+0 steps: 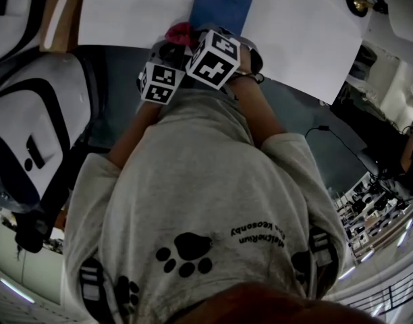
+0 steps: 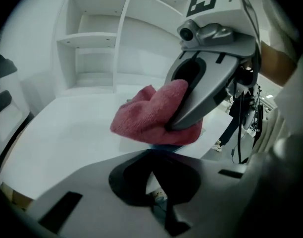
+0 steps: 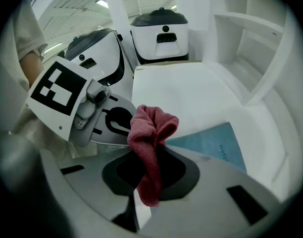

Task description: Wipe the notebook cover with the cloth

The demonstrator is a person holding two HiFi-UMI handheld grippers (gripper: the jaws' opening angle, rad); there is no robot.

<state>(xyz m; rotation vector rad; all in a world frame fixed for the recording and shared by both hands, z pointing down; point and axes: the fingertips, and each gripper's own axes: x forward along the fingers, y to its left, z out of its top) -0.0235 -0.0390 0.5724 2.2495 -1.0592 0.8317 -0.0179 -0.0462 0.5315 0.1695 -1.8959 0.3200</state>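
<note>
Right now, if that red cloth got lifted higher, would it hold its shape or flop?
Likely floppy: the cloth bunches above the right gripper's closed jaws and droops below them. Probably light and not slippery, since one pinch holds its fuzzy pile.

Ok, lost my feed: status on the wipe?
Right gripper shut on red terry cloth, at near edge of blue notebook. Left gripper shut, empty, alongside. Nothing blocking the cover.
</note>
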